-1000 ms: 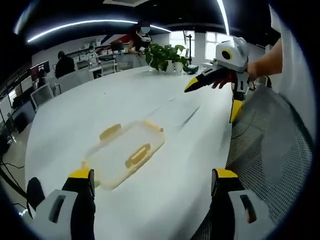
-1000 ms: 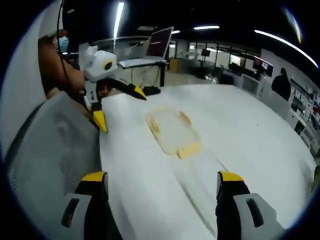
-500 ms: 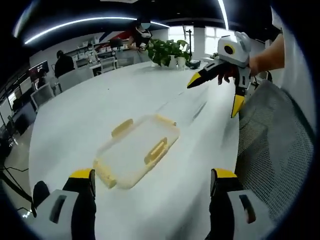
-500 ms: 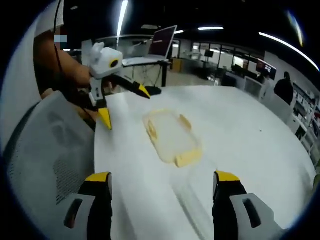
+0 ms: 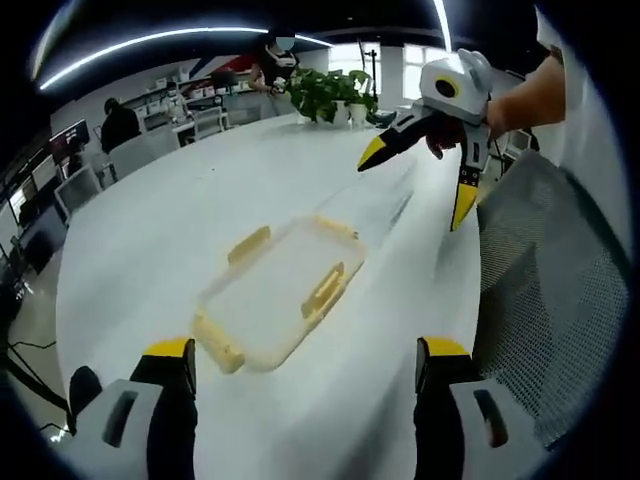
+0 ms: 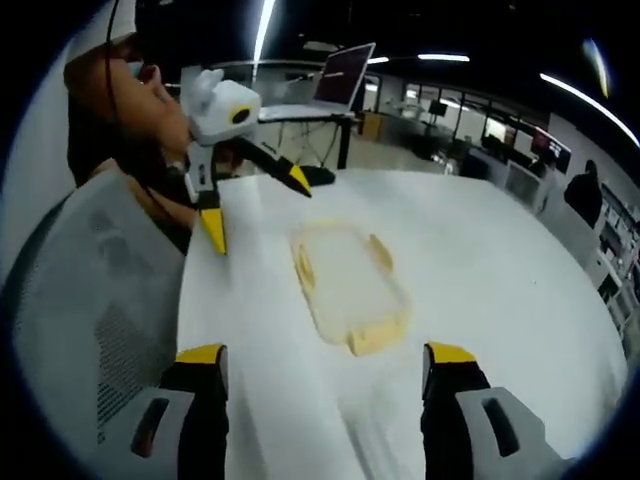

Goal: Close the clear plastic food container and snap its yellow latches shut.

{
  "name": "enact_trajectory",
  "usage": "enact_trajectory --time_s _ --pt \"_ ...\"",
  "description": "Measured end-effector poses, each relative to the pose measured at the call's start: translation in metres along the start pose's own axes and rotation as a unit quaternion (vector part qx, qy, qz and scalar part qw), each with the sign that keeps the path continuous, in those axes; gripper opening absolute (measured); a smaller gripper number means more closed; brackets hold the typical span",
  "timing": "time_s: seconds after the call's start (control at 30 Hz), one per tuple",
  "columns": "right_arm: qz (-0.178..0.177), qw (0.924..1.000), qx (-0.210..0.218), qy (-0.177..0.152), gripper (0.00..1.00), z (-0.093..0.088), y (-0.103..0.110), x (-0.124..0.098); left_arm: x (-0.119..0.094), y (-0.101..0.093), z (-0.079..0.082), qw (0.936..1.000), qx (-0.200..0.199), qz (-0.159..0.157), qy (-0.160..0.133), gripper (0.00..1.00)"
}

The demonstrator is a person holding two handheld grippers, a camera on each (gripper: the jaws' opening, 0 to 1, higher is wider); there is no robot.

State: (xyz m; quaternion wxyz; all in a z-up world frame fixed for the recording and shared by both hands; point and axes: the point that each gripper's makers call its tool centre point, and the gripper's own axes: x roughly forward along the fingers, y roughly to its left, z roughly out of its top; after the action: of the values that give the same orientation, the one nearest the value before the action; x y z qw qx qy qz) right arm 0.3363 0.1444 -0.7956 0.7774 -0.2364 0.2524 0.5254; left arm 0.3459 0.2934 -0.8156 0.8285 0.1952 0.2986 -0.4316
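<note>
Left gripper [image 5: 300, 365]: jaws spread, nothing held. Right gripper [image 6: 325, 370]: likewise (raised above table [image 5: 150, 220]). Container [image 5: 280, 292]: lid seemingly seated, yellow latches [image 5: 323, 291] blurred.

The left gripper [image 5: 300, 362] has two black jaws capped with yellow tips, each rising from a pale grey housing with a dark slot in it. The right gripper [image 6: 325, 367] is built alike: black jaws, yellow caps, grey slotted shells. Seen from the side, the right gripper [image 5: 425, 150] shows a white rounded body and long black jaws ending in pointed yellow tips. The person wears a white short sleeve [image 5: 565, 45].
</note>
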Motion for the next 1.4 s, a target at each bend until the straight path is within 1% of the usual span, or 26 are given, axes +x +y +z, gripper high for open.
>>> enact_trajectory --time_s 0.07,0.17,0.27,0.33,0.47,0.63,0.9,0.97,1.03,1.23,1.4 --pt "0.006 1.0 0.003 -0.005 0.78 0.004 -0.001 0.004 0.0 0.004 -0.001 1.0 0.005 0.001 0.003 0.9" --pt "0.011 0.9999 -0.008 0.002 0.76 0.005 -0.003 0.009 0.001 0.008 -0.001 0.9999 0.012 -0.001 0.007 0.89" --pt "0.014 0.9999 -0.009 0.003 0.75 0.008 -0.007 0.015 0.003 0.013 -0.002 0.9998 0.016 -0.003 0.011 0.88" --pt "0.016 0.9998 -0.01 0.009 0.74 0.006 -0.009 0.018 0.005 0.016 -0.003 0.9997 0.021 -0.005 0.015 0.87" --pt "0.02 0.9997 -0.007 0.014 0.74 0.006 -0.013 0.026 0.008 0.021 -0.003 0.9993 0.028 -0.007 0.022 0.86" --pt "0.025 0.9992 -0.018 0.027 0.74 0.004 -0.016 0.034 0.011 0.029 -0.006 0.9988 0.035 -0.006 0.033 0.85" --pt "0.028 0.9981 -0.03 0.047 0.71 0.001 -0.025 0.04 0.013 0.034 -0.013 0.9977 0.045 -0.017 0.048 0.83" --pt "0.033 0.998 -0.029 0.046 0.71 0.002 -0.026 0.042 0.014 0.037 -0.014 0.9974 0.046 -0.017 0.052 0.82" --pt "0.034 0.9973 -0.033 0.055 0.71 -0.001 -0.027 0.044 0.015 0.04 -0.014 0.9972 0.048 -0.02 0.053 0.81" --pt "0.045 0.9953 -0.045 0.072 0.69 -0.004 -0.027 0.048 0.017 0.041 -0.023 0.995 0.057 -0.035 0.075 0.77" --pt "0.05 0.9936 -0.05 0.089 0.67 -0.008 -0.028 0.05 0.018 0.048 -0.024 0.9937 0.064 -0.036 0.084 0.76"
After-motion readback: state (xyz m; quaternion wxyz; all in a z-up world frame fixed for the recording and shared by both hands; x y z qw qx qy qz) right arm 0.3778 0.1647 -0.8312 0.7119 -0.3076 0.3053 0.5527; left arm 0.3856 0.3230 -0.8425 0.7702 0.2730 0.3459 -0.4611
